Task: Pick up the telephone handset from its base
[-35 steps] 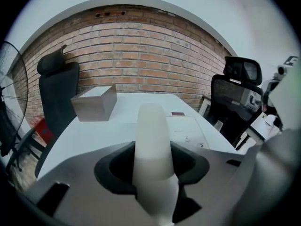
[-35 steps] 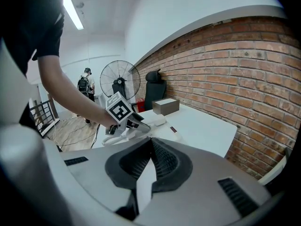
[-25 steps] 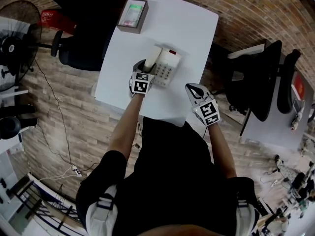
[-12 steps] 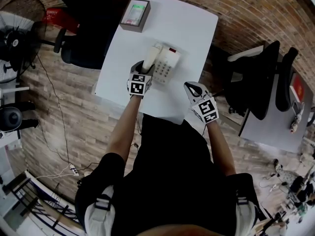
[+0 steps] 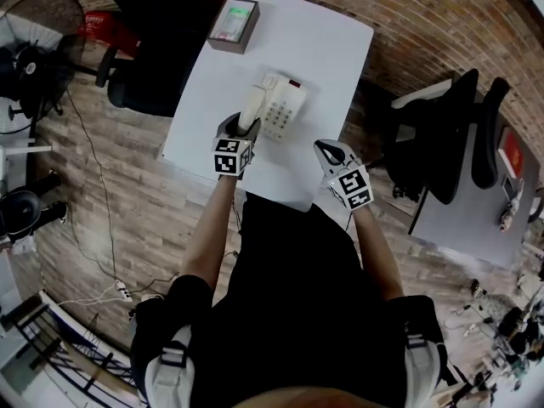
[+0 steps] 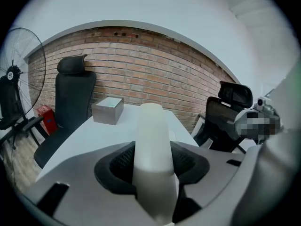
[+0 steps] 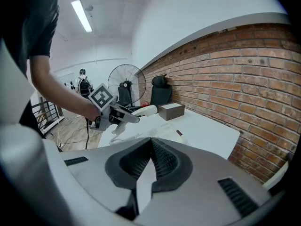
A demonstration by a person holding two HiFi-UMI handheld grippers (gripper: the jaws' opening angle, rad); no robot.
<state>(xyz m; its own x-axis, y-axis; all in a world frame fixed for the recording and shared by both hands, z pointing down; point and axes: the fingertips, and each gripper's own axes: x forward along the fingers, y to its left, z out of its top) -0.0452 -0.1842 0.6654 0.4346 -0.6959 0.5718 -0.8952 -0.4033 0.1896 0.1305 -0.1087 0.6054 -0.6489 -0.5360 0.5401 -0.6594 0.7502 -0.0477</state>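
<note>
My left gripper is shut on the lower end of the white telephone handset, which hangs just off the left side of the white telephone base on the white table. In the left gripper view the handset stands up between the dark pads of the left gripper, clamped on both sides. The right gripper view shows the handset raised above the base. My right gripper hovers at the table's near edge, right of the base; its jaws are shut with nothing in them.
A grey box sits at the table's far left corner. Black office chairs stand at the far left and at the right. A standing fan is far left. A second desk lies to the right.
My left gripper has risen and drawn back toward the table's near left with the handset, which has come off the base's cradle. The right gripper has barely moved.
</note>
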